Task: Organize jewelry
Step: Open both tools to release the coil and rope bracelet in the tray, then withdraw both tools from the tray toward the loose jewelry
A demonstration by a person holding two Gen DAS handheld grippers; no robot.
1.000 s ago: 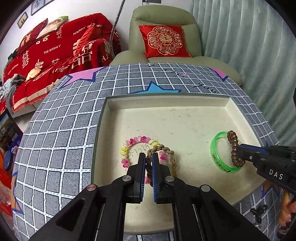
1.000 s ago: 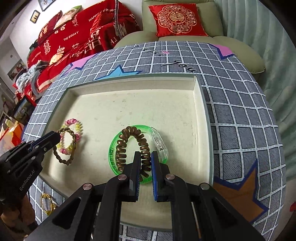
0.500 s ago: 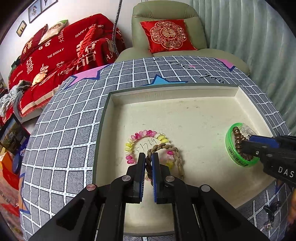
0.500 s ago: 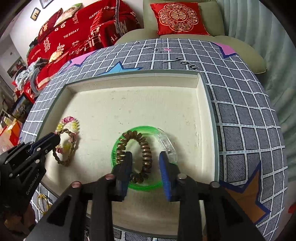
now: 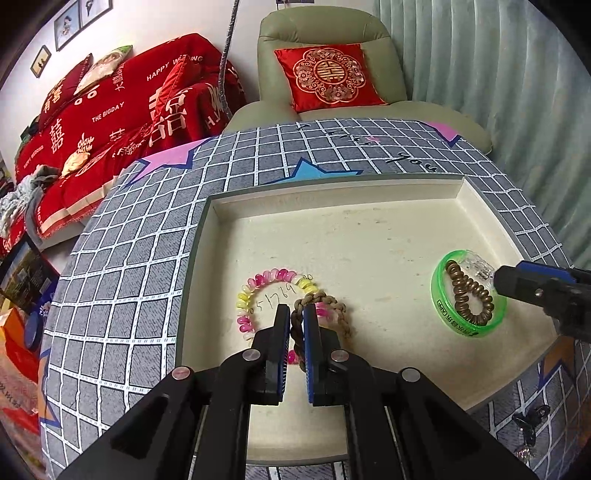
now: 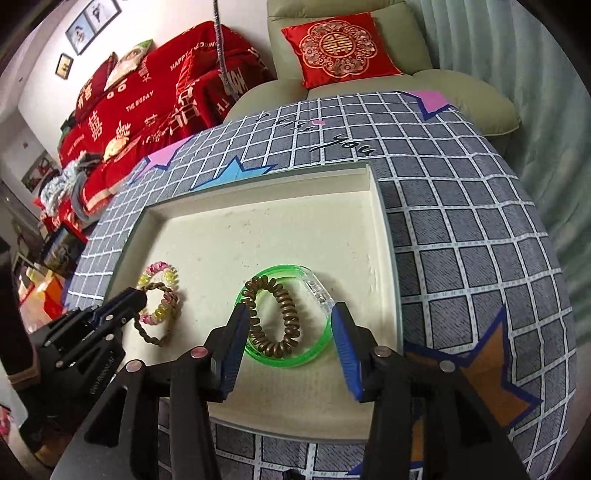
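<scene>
Four pieces of jewelry lie in one cream tray point(image 5: 332, 206). At lower centre of the left view, the left gripper point(image 5: 296, 325) pinches one brown braided bracelet point(image 5: 341, 314), which overlaps one pink-and-yellow coil bracelet point(image 5: 273, 277). At lower centre of the right view, the right gripper point(image 6: 288, 345) stands spread wide around one green bangle point(image 6: 295, 360) holding one brown spiral coil point(image 6: 271, 315).

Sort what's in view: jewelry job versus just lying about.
Job:
tray
braided bracelet, pinched in left hand-held gripper
pink-yellow coil bracelet
green bangle
brown coil bracelet

Lying about:
red cushion
armchair
red sofa cover
</scene>
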